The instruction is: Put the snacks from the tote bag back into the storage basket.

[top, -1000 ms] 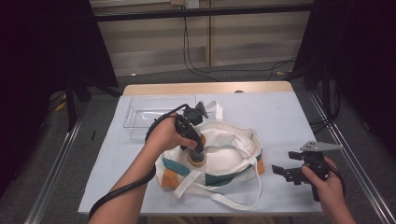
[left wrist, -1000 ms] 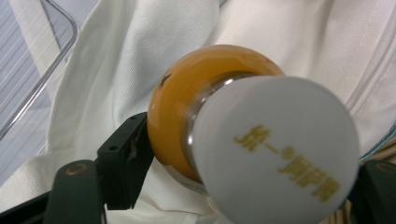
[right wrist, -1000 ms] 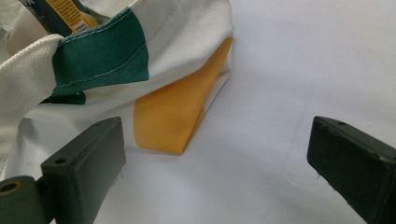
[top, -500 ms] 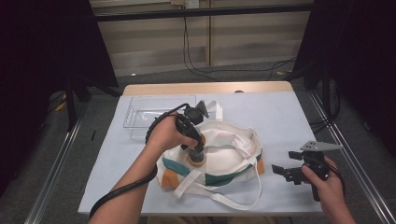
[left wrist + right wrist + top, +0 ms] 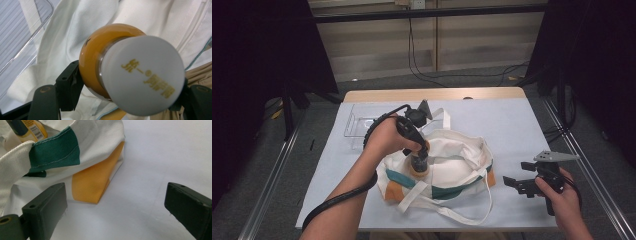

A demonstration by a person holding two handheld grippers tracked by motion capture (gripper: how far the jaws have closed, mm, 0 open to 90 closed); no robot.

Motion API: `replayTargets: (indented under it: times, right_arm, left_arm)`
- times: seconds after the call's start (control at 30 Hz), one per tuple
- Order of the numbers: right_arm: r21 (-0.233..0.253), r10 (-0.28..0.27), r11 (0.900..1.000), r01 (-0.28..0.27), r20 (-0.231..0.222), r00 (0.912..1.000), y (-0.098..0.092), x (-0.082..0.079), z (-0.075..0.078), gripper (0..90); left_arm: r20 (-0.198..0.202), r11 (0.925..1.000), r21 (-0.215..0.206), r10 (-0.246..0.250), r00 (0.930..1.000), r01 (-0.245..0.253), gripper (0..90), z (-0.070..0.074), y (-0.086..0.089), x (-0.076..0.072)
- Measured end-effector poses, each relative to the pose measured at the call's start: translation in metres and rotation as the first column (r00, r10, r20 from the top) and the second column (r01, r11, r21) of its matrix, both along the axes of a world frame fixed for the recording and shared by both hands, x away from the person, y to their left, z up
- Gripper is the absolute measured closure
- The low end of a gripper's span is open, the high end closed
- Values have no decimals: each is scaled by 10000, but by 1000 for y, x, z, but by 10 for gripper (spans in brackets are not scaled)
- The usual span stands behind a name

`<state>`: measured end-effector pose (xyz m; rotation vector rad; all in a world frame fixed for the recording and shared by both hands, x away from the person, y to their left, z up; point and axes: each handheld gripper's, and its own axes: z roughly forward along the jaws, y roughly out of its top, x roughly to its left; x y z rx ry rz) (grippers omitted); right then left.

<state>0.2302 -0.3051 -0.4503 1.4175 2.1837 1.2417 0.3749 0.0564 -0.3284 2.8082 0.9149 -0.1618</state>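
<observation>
Your left forearm reaches up from the bottom left of the high view, wrist bent over, so that your left hand-held gripper points straight down at the middle of the frame. Its jaws are clamped on either side of a round orange bottle with a white cap, whose cap faces the camera in the left gripper view and bears gold lettering. The bottle sits low over the open mouth of a white cloth tote bag with green and orange patches, which lies slumped on the pale blue surface; whether the bottle touches the bag's inside you cannot tell.

Your right hand rests at the lower right of the high view, holding the right hand-held gripper level and aimed left toward the bag, just beside its orange corner. Its jaws stand wide apart with nothing between them.

A clear plastic tray lies at the upper left of the surface, just behind the bag.
</observation>
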Motion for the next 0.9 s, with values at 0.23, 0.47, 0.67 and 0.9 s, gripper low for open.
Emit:
replayTargets:
  times: [0.23,0.47,0.67,0.9]
  right_arm:
    - [68,-5,10000,5,-8,10000,0,0,1,39]
    - [118,-35,9999,36,-31,10000,-1,0,1,39]
    - [151,-23,9999,23,-22,10000,-1,0,1,39]
    - [175,-37,9998,37,-6,10000,-1,0,1,39]
  left_arm:
    - [-54,9999,3,165,9998,-165,300,11,1,1]
    - [-184,9992,7,399,9990,-399,301,21,1,3]
    - [-272,9989,-17,459,9986,-460,302,26,0,4]
    - [-363,9989,-124,453,9983,-457,302,37,2,6]
